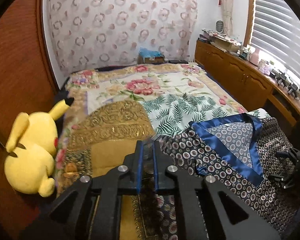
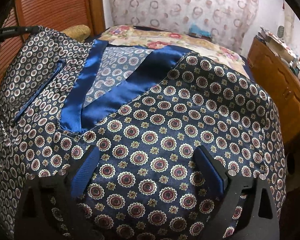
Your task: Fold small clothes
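A dark blue satin top (image 1: 230, 160) with round medallion print and a shiny blue V-neck band lies spread on the bed; it fills the right wrist view (image 2: 160, 140). My left gripper (image 1: 148, 146) is nearly shut at the top's left edge, with a sliver of fabric between its blue pads; the grip itself is hard to make out. My right gripper (image 2: 148, 152) is open wide, its pads (image 2: 90, 160) resting over the top's front below the neckline. The right gripper also shows at the far right of the left wrist view (image 1: 290, 164).
A green leaf-print cloth (image 1: 180, 110) lies beyond the top on the floral bedspread (image 1: 134, 80). A gold patterned cushion (image 1: 114, 124) and a yellow plush toy (image 1: 32, 152) sit at the left by a wooden panel. A wooden dresser (image 1: 240, 74) with clutter runs along the right.
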`<state>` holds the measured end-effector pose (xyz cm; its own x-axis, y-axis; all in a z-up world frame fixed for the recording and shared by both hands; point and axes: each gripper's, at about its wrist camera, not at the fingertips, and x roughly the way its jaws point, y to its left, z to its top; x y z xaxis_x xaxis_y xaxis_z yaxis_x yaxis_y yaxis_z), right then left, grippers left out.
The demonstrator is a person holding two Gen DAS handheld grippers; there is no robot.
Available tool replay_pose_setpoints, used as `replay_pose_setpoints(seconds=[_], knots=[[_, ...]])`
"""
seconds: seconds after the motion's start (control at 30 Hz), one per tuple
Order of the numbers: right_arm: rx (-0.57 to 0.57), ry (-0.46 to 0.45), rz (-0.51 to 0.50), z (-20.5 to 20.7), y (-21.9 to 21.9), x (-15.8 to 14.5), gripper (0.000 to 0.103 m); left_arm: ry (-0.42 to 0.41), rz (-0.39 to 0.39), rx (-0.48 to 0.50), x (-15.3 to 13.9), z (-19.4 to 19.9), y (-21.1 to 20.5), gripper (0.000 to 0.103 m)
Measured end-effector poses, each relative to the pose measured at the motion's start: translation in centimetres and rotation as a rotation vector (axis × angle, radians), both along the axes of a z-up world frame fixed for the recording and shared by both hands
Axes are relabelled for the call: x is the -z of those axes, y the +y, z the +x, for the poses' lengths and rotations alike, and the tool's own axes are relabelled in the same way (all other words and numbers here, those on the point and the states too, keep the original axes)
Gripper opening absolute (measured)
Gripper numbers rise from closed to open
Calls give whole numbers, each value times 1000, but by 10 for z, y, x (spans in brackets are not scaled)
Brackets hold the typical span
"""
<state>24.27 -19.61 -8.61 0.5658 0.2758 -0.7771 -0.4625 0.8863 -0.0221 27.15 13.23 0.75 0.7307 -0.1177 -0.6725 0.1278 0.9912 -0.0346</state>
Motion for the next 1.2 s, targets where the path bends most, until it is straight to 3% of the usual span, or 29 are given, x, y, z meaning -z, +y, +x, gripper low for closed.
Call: replay_pose_setpoints(seconds=[0.27, 0.5, 0.67, 0.87, 1.13, 1.2], knots=[[33, -29, 22, -2, -13, -9, 91, -102, 53, 56, -26, -42, -30, 38], [161, -96, 42, -13, -78, -34, 90, -50, -25, 120, 10, -61, -68, 53], [292, -100, 21, -23, -138, -29, 90, 41, -63, 154, 52, -66, -92, 54], [430, -53, 44, -38, -202, -12, 85, 107, -65, 175, 79, -70, -114, 54], [478, 28, 126, -51, -233, 2, 75, 148, -24, 196, 95, -68, -132, 54], [470, 42, 148, -51, -234, 3, 66, 155, -22, 195, 97, -68, -133, 54]])
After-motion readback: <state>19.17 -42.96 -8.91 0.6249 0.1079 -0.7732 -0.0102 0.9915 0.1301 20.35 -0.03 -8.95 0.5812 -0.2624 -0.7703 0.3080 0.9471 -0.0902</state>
